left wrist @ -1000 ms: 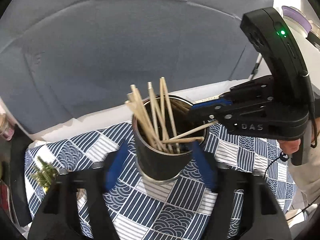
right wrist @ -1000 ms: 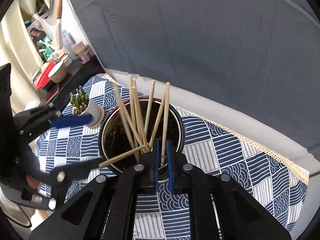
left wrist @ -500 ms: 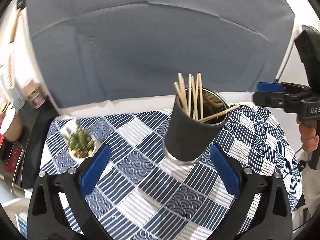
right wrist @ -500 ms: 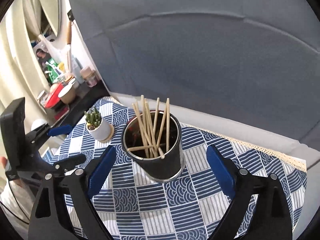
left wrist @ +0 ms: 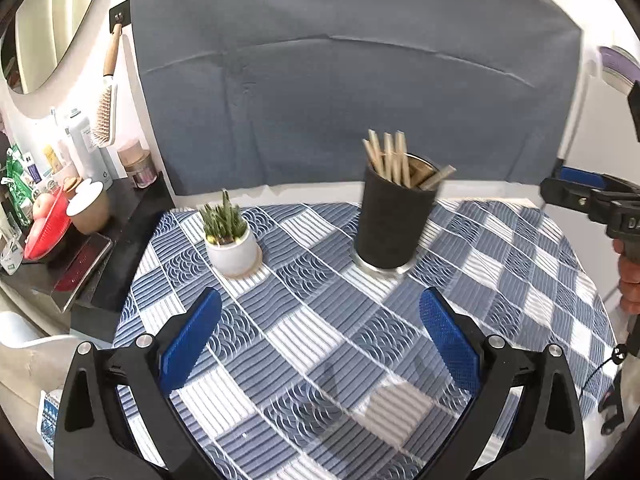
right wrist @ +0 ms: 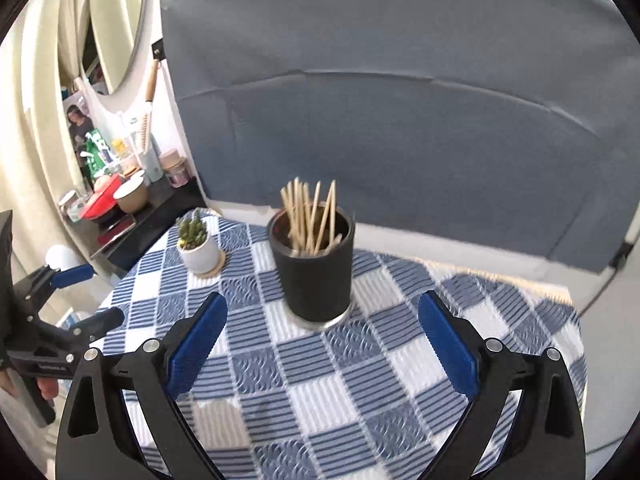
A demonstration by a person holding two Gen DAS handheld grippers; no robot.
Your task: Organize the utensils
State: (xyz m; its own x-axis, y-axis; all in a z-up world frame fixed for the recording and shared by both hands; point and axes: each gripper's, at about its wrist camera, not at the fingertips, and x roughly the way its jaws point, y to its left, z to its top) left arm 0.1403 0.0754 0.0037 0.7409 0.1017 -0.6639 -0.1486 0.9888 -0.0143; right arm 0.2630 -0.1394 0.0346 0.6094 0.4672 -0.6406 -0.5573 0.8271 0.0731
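Note:
A black cup (left wrist: 390, 220) full of wooden chopsticks (left wrist: 390, 156) stands upright on the blue checked tablecloth (left wrist: 320, 340). It also shows in the right wrist view (right wrist: 316, 268) with its chopsticks (right wrist: 308, 216). My left gripper (left wrist: 320, 344) is open and empty, well short of the cup. My right gripper (right wrist: 322, 340) is open and empty, just in front of the cup. The right gripper shows at the right edge of the left wrist view (left wrist: 592, 196). The left gripper shows at the left edge of the right wrist view (right wrist: 76, 296).
A small potted plant (left wrist: 230, 236) in a white pot stands left of the cup, also in the right wrist view (right wrist: 196, 244). A dark side shelf (left wrist: 100, 240) with bottles, a cup and a red bowl is at the left. A grey backdrop (left wrist: 360, 92) rises behind the table.
Both grippers have opened wide and pulled back from the cup. The right gripper let go of the chopstick, which now rests in the cup.

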